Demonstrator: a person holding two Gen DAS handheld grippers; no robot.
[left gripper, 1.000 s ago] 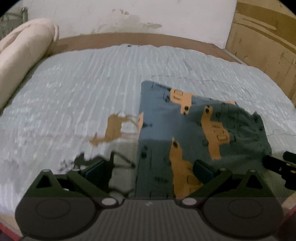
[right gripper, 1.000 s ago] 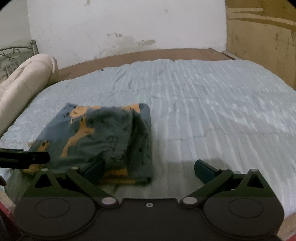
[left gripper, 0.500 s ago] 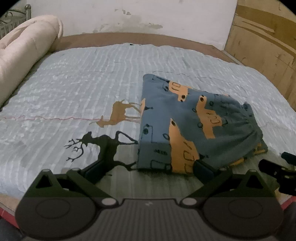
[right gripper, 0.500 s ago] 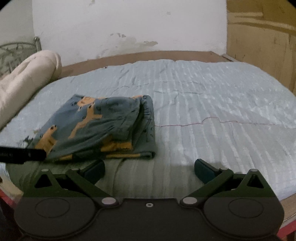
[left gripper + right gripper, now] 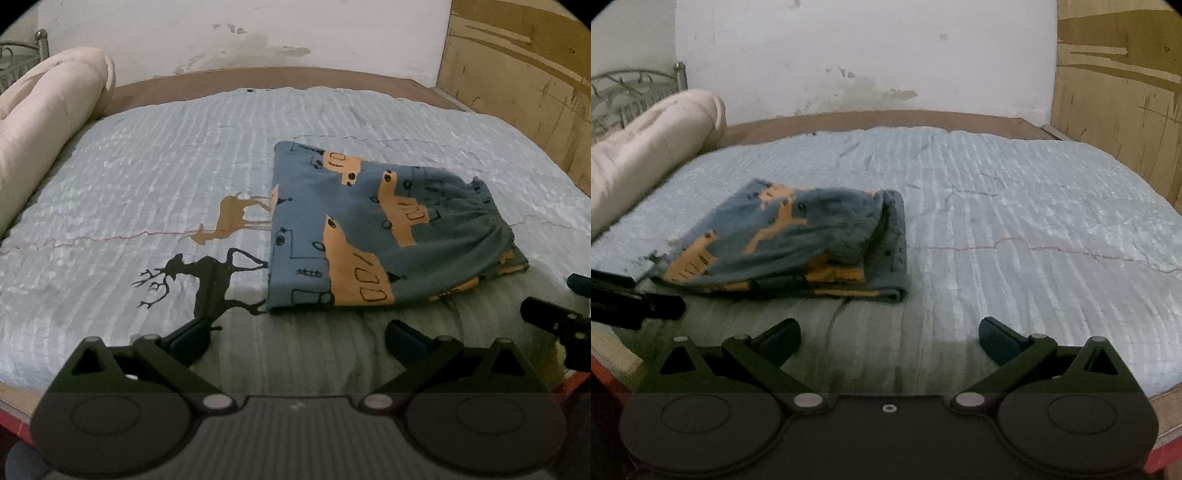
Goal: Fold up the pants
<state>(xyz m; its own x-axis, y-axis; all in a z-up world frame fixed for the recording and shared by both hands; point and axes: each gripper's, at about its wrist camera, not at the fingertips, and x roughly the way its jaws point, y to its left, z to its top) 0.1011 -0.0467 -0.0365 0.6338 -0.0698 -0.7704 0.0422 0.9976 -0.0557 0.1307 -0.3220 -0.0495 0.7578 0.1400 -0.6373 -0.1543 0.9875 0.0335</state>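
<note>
Pants (image 5: 373,236) lie folded on the bed (image 5: 147,177), at 1 o'clock from my left gripper (image 5: 295,332), 11 o'clock from my right gripper (image 5: 888,334); both gape wide, empty, about equally near.

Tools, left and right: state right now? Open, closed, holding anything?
Left tool: open, holding nothing, short of the folded pants.
Right tool: open, holding nothing, over bare bedspread beside the pants.
</note>
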